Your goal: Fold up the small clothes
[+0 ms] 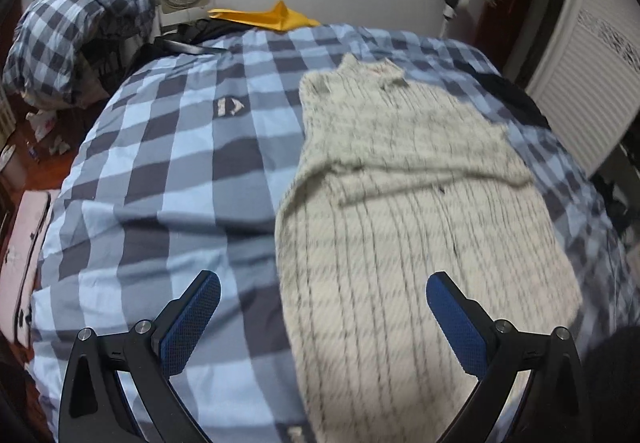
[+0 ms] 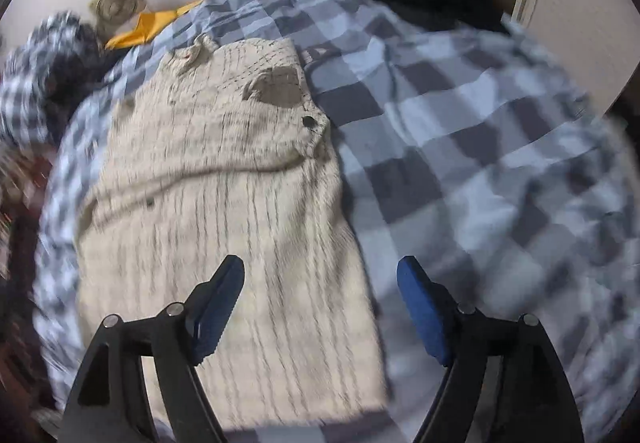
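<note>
1. Sweater (image 1: 400, 203) lies flat on the bed (image 1: 160, 171), checked cover bare on both sides of it.
2. Left tongs (image 1: 323, 293) spread wide, empty, over its edge.
3. Right tongs (image 2: 321, 275) spread wide, empty, over its other edge.

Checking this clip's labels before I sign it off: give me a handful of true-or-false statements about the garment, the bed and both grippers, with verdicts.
1. The cream knit garment lies on the checked bed cover. True.
2. The left gripper is clamped on the garment. False: its jaws stand apart with nothing pinched between them.
3. The right gripper is open above the garment's near part. True.
4. The garment is rolled into a ball. False: it lies spread out, with a sleeve folded across its middle.
5. A yellow cloth lies at the far edge of the bed. True.
</note>
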### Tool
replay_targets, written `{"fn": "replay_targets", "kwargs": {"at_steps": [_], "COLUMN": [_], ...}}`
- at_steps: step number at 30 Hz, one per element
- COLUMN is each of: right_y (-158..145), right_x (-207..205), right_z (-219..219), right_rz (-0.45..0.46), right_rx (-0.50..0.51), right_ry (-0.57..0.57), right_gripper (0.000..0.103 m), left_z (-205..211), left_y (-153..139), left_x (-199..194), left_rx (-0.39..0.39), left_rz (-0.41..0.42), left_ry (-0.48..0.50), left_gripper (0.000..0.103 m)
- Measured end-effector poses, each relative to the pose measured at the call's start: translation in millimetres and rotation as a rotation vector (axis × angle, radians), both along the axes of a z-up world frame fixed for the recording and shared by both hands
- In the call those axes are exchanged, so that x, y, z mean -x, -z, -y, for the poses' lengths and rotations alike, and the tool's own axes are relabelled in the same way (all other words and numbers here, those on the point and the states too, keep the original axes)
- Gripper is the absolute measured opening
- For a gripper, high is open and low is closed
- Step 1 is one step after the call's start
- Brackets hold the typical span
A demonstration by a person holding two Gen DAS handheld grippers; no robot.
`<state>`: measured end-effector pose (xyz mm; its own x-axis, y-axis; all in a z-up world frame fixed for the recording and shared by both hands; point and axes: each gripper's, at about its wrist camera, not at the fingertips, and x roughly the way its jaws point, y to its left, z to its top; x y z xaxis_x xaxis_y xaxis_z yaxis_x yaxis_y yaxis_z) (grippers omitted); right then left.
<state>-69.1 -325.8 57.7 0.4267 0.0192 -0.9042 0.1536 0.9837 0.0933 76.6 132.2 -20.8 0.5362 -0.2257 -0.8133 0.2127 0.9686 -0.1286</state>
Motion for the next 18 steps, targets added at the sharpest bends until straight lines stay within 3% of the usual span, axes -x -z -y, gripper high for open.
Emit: {"fn": "replay_targets", "kwargs": {"at_steps": [3, 6, 9, 11, 13, 18], "right_y": [-20, -11, 23, 44, 71, 134], "right_x": [17, 19, 5, 7, -3, -23], "right_z": [2, -1, -3, 7, 29, 72], "right_rz": [0.086, 0.094, -0.037, -0.074, -0.203, -0.437], "right_rx": [0.080, 0.122, 0.150, 0.141, 0.090, -0.088], "right_ry": [0.025, 0.001, -0.044, 0.011, 0.096, 0.199], "right_gripper": [0.076, 0.091, 0.091, 0.091, 0.091, 0.091], "left_z": [-3, -5, -7, -11, -12, -6], "left_y": [14, 32, 60, 77, 93, 122], "left_x": [15, 19, 19, 19, 19, 21], "left_rx": [0.019, -0.011, -0.008, 0.023, 0.026, -0.096], "left_rz": [-0.059, -0.149, -0.284, -0.368, -0.421, -0.504], "left_ry": [0.039, 0.019, -0.002, -0.012, -0.014, -0.012], "left_gripper": [0.103, 0.103, 0.103, 0.103, 0.103, 0.098]}}
